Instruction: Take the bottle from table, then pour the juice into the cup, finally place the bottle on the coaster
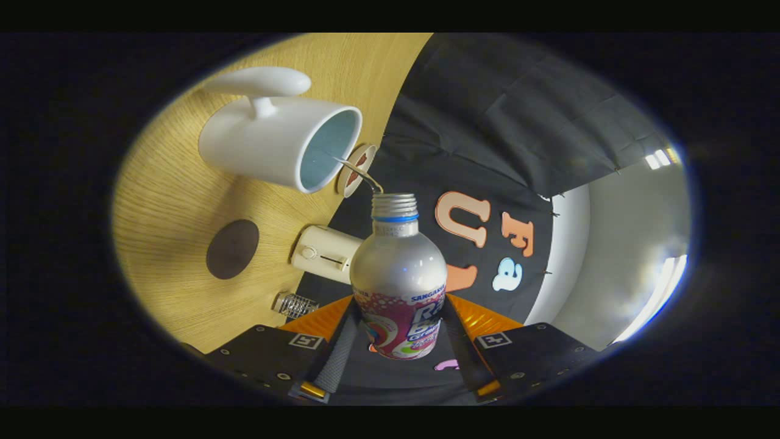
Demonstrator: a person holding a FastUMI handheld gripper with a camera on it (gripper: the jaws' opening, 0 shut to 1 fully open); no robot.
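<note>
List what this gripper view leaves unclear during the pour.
- Level inside the white ceramic cup: its tilted wall hides the bottom.
- Round patterned disc: half hidden behind the cup's rim.
- Contact of the fingers on the silver aluminium bottle: bottle hides it.

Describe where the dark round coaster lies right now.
In the gripper view, the coaster lies flat on the wooden table, apart from the white cup and beside the cream appliance.
</note>
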